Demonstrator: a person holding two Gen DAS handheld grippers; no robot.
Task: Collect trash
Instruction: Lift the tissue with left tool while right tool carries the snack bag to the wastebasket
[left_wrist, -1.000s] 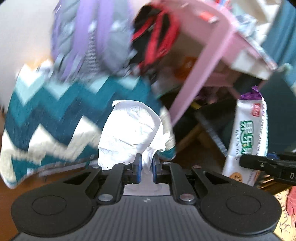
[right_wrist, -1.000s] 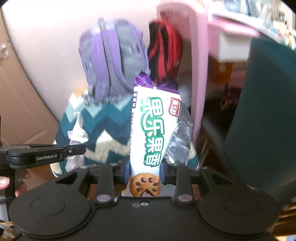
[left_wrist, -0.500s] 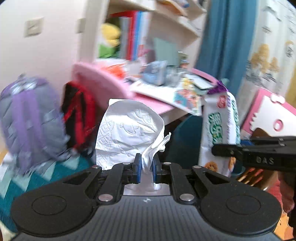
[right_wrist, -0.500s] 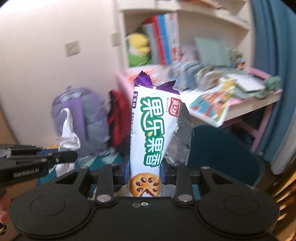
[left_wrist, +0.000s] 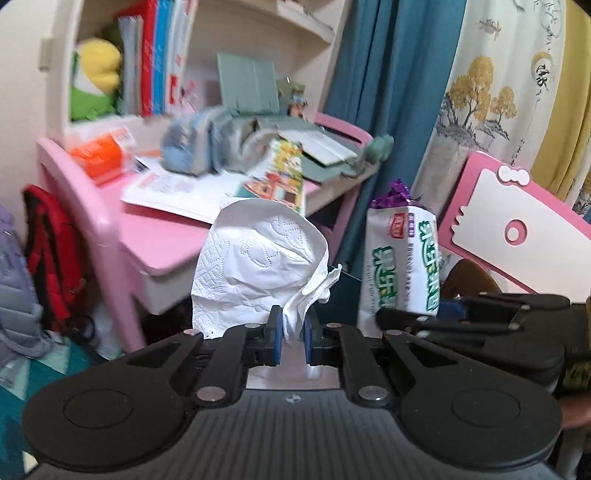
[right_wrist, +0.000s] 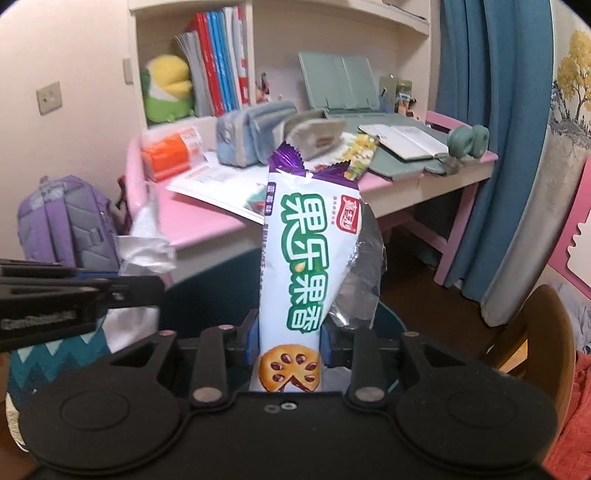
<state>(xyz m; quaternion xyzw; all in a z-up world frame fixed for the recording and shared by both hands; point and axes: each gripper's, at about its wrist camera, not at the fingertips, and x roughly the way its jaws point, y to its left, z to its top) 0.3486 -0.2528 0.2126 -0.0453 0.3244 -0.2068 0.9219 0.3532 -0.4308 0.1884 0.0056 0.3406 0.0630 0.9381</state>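
While both items are already picked up, disposal remains, judging by no bin being clearly seen. Left wrist view: left gripper (left_wrist: 291, 334) pinching crumpled tissue (left_wrist: 258, 266), which stands up ahead of its jaws. Right wrist view: right gripper (right_wrist: 288, 341) clamped on biscuit wrapper (right_wrist: 308, 258), upright between its pads; pink desk (right_wrist: 207, 225) beyond.

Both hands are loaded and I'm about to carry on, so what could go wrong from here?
1. The left gripper pinches only a thin twisted corner of the crumpled tissue; it could tear or slip free.
2. The right gripper clamps the biscuit wrapper near its bottom, so the tall torn top and loose foil flap may snag.
3. The pink desk is cluttered; a swing could knock the open notebook.
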